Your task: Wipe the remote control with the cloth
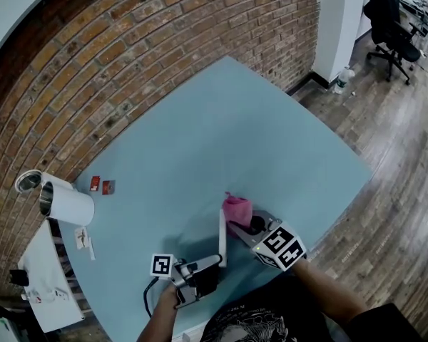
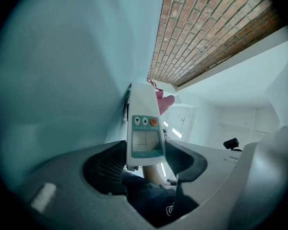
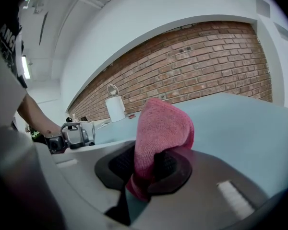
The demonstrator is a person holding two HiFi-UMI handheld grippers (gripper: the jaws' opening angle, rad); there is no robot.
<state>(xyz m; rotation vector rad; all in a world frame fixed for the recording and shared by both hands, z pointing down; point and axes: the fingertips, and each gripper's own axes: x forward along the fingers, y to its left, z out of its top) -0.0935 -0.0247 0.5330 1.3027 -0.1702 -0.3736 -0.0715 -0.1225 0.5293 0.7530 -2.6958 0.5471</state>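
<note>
Pink cloth (image 1: 237,209) is pinched in the right tool (image 1: 251,226), just beside the far end of the remote control (image 1: 222,237), which is clamped by the left tool (image 1: 211,263) above the tabletop (image 1: 221,134). Steady strokes along its length are advised.

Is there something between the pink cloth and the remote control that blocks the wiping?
Nothing visible does. The cloth in the right gripper sits beside the far end of the remote control held by the left gripper.
</note>
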